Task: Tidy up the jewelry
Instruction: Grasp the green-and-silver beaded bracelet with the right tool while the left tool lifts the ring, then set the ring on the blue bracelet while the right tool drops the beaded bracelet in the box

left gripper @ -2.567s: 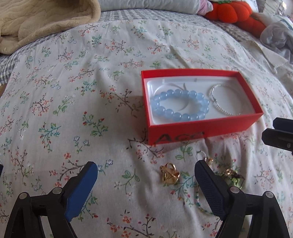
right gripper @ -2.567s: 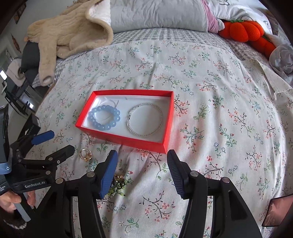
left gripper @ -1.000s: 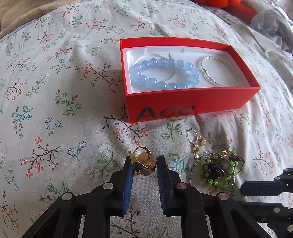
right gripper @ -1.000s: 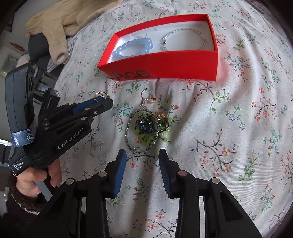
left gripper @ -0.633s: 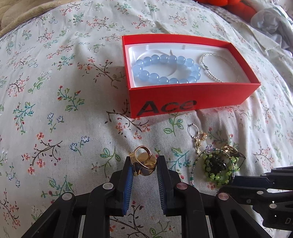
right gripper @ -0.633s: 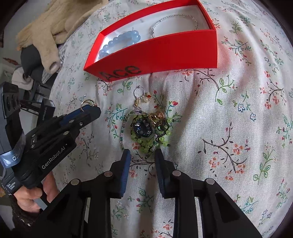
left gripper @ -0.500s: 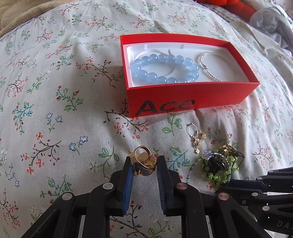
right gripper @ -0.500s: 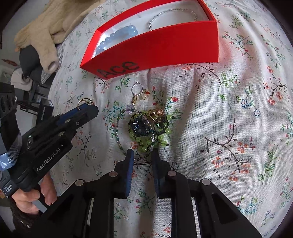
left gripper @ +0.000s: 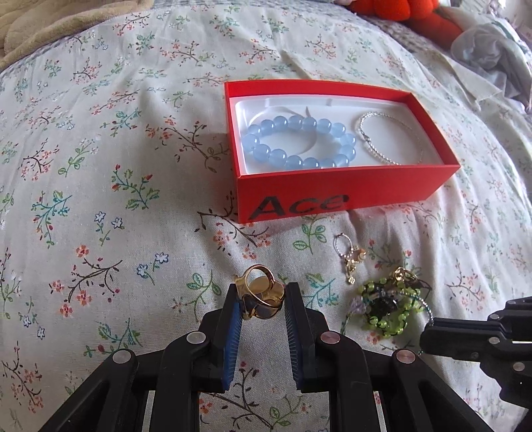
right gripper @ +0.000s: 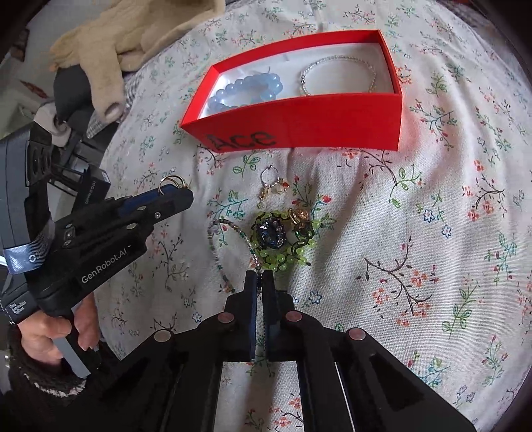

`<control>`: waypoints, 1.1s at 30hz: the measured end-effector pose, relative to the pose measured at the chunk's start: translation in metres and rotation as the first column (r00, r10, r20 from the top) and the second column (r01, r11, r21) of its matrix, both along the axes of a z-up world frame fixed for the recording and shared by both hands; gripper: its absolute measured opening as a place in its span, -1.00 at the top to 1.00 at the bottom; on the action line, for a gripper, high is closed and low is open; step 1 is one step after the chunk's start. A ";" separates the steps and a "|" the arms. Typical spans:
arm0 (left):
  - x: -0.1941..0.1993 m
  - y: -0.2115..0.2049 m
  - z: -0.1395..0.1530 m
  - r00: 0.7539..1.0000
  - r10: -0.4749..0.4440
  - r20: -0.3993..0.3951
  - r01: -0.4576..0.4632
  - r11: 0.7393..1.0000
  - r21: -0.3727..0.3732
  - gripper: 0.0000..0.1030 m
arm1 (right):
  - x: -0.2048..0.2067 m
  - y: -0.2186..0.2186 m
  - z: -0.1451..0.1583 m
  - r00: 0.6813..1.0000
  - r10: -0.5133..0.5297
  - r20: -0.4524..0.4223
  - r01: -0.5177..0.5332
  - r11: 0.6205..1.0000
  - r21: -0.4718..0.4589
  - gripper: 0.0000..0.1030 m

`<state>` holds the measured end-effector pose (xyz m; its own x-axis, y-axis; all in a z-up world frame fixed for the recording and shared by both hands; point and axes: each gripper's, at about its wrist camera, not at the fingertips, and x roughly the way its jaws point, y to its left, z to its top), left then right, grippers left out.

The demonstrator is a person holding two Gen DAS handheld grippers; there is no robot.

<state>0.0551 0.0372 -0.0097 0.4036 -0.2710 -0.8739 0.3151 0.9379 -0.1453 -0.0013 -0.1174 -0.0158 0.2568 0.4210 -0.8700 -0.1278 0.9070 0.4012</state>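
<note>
I am working over a bed covered in a floral bedspread (left gripper: 99, 166), a gripper in each hand. My left gripper (left gripper: 261, 300) is at the left, its blue-padded jaws pinching a gold ring (left gripper: 261, 297) between them; in the right wrist view the ring (right gripper: 173, 182) sits at the tip of that gripper (right gripper: 173, 196), clear of the cloth. Ahead of it, toward the far edge of the bed, lies an open red box (left gripper: 332, 192) with black lettering on its near wall. Inside, on a white lining, a blue bead bracelet (left gripper: 299, 143) lies in the left half and a thin silver bracelet (left gripper: 389, 139) in the right half. Just in front of the box, on the bedspread, lies a small charm earring (right gripper: 271, 186), and nearer still a tangle of green beads (right gripper: 282, 239) with a dark stone in the middle, trailing a thin beaded strand (right gripper: 229, 239) to its left. My right gripper (right gripper: 261, 277) is at the near edge of that tangle, its jaws pressed almost together on the strand where it meets the green beads. A beige blanket (right gripper: 133, 30) is heaped at the far left corner.
</note>
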 end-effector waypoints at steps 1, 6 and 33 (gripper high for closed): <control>0.000 0.001 0.002 1.000 0.001 0.004 -0.001 1.000 -0.004 0.62 | 0.000 -0.001 0.003 1.000 -0.001 0.011 0.001 1.000 -0.001 0.95; 0.000 0.002 0.018 0.999 0.005 0.040 -0.003 1.000 -0.031 0.62 | 0.002 -0.005 0.024 0.998 -0.003 0.063 0.002 1.000 0.014 0.95; 0.050 -0.042 0.025 0.993 0.034 0.114 -0.021 0.992 -0.121 0.62 | 0.046 -0.059 0.072 0.969 -0.134 0.207 0.119 0.989 0.084 0.95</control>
